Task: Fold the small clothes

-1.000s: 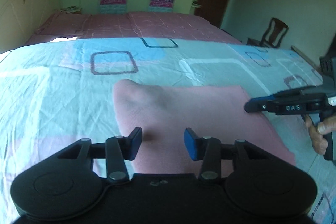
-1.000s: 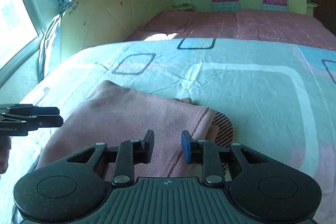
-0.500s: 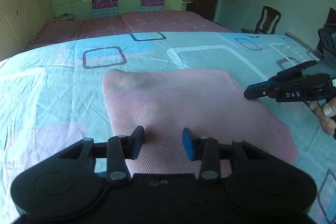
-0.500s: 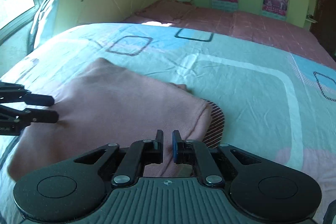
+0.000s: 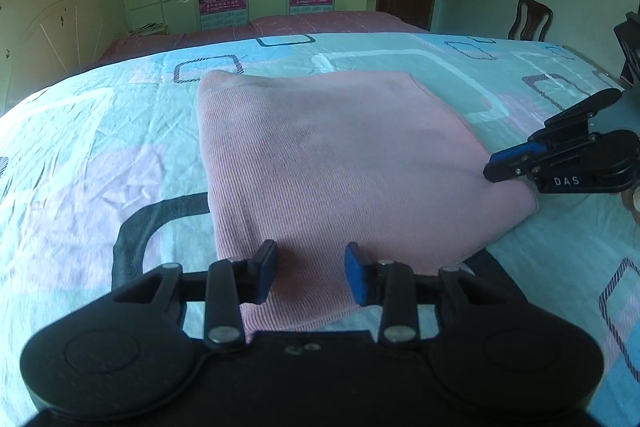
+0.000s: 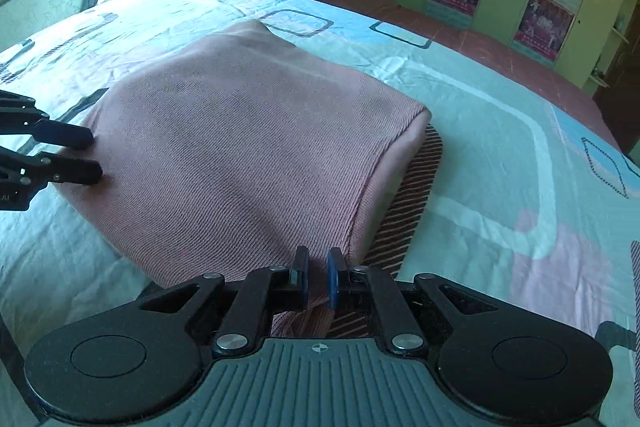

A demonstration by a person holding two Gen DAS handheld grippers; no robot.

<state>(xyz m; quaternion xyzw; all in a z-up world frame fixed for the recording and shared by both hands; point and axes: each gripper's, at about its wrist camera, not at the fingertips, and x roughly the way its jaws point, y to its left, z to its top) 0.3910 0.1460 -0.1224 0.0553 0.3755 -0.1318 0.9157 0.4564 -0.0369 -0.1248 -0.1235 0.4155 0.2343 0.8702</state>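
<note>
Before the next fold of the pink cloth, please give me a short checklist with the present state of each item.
1. Right gripper shut on the pink cloth corner: ok.
2. Left gripper gripping its corner: not ok; jaws open, cloth between.
3. Cloth lying smooth on the bedsheet: ok.
4. Striped layer tucked under: not ok; it sticks out.
5. Right pinch holds all layers: cannot tell.

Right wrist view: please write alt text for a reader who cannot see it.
A pink garment lies on a patterned bedsheet, the right gripper pinching its near edge. The left gripper stands open at its left edge.
</note>
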